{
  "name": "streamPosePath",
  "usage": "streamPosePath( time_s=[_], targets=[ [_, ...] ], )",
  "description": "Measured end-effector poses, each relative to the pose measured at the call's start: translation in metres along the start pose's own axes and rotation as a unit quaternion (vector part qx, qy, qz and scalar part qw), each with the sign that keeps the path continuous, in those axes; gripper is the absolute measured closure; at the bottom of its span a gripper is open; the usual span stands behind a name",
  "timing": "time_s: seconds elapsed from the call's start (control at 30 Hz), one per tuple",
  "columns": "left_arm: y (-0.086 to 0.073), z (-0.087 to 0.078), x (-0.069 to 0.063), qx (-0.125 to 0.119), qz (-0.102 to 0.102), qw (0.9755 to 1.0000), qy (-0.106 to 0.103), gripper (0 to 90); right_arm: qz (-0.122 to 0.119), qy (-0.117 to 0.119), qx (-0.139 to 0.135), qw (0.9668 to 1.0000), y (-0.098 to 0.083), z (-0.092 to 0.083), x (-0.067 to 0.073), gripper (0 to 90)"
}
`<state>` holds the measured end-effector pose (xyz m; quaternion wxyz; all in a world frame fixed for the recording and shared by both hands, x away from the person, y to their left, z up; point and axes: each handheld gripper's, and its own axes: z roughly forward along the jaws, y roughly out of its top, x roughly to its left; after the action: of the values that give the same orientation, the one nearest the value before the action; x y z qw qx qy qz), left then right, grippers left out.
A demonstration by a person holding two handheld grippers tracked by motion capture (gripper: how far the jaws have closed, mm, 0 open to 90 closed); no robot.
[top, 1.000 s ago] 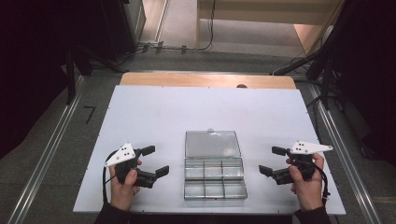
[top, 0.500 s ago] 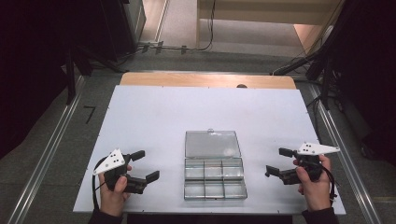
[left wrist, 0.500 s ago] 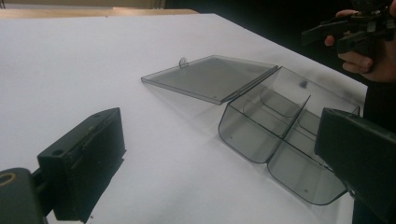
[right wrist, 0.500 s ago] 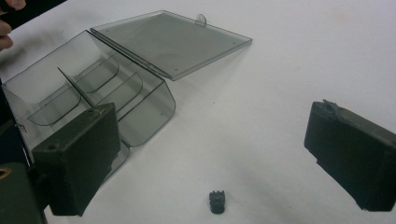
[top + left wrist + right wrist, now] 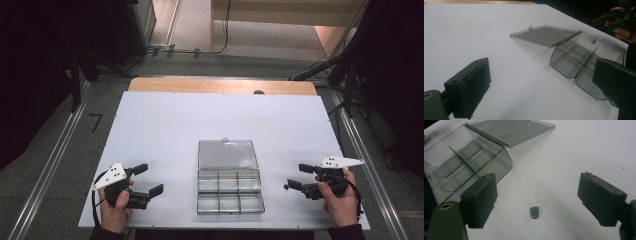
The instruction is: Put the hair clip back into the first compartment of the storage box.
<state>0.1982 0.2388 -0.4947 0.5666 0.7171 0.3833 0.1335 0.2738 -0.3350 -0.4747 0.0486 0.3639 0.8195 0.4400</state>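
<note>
White table (image 5: 165,125), bare but for a clear box (image 5: 229,176) at near centre, lid laid flat behind (six compartments). Left hand (image 5: 114,212) low at the near edge, left gripper (image 5: 149,179) aimed level at the box, jaws wide, holding nothing. Right gripper (image 5: 294,177) likewise facing the box, jaws just closing yet wide apart. Tiny black part (image 5: 534,212) on the table between them, untouched.
</note>
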Motion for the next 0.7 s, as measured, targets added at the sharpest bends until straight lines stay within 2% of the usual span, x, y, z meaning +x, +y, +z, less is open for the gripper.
streamPosePath(
  time_s=[0.23,0.53,0.63,0.7],
  targets=[
    [-0.002,-0.002,0.003,0.000,-0.006,1.0000,0.001,1.6,0.002,0.001,0.015,0.9999,-0.007,0.004,0.001,23.0],
    [-0.003,0.001,0.003,0.006,-0.004,1.0000,0.000,1.6,0.004,-0.008,0.030,0.9995,-0.009,0.009,0.002,39.4],
    [-0.004,0.001,0.003,0.008,-0.006,1.0000,0.001,1.6,0.010,-0.007,0.030,0.9995,-0.010,0.010,0.002,49.5],
    [-0.004,0.001,0.004,0.006,-0.006,1.0000,0.001,1.6,0.013,-0.004,0.029,0.9995,-0.010,0.010,0.002,52.5]
  ],
)
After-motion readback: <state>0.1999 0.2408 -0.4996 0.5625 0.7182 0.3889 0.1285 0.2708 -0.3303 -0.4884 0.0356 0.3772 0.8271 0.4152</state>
